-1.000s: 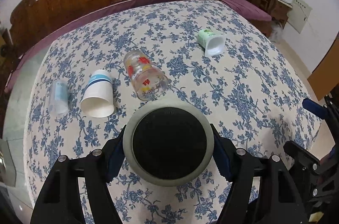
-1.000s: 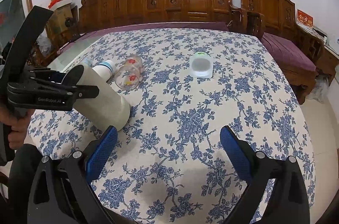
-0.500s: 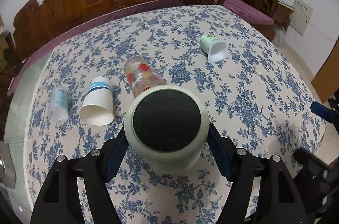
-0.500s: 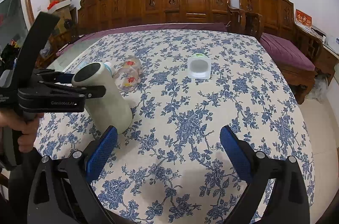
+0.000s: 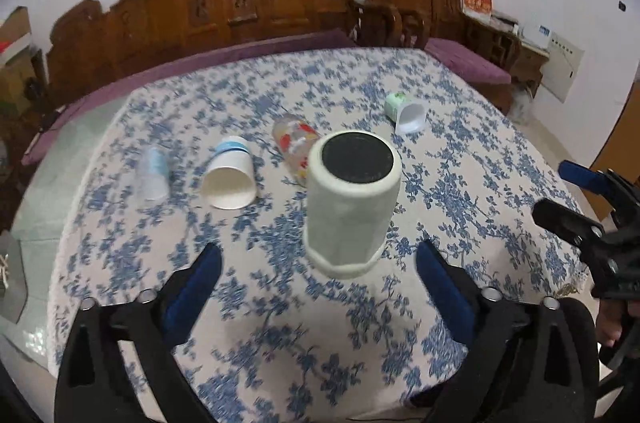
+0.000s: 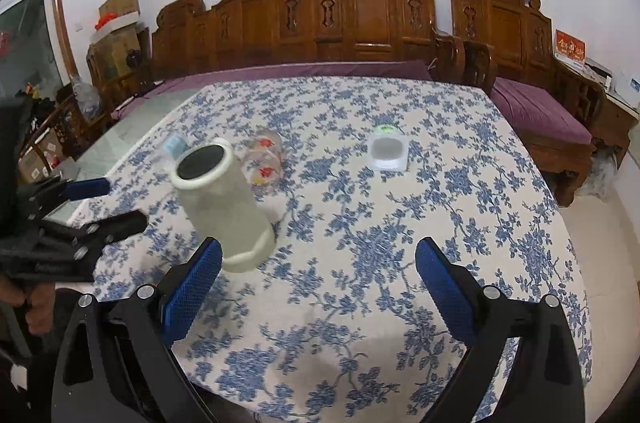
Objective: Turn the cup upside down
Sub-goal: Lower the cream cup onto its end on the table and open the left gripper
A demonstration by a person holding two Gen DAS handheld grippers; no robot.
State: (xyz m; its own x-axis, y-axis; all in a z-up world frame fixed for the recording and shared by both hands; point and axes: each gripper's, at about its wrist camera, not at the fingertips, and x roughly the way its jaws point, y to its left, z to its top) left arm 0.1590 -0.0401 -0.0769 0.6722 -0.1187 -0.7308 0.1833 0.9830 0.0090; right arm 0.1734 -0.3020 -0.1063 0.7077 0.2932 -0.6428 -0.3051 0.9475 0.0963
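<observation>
A pale cream tumbler cup (image 5: 350, 207) with a dark round base stands upside down, mouth down, on the flowered tablecloth (image 5: 460, 191). It also shows in the right wrist view (image 6: 224, 207), left of centre. My left gripper (image 5: 318, 287) is open and empty, pulled back just short of the cup, clear of it. My right gripper (image 6: 316, 287) is open and empty, to the right of the cup.
Other cups lie on their sides behind it: a glass with red prints (image 5: 296, 143), a white paper cup with a blue band (image 5: 230, 175), a clear plastic cup (image 5: 152, 173), a green-bottomed white cup (image 5: 406, 113). Carved wooden benches (image 6: 360, 23) stand behind the table.
My left gripper let go of the cream cup and drew back. The cup went from tilted in the jaws to standing mouth-down on the cloth. The right gripper stayed open.
</observation>
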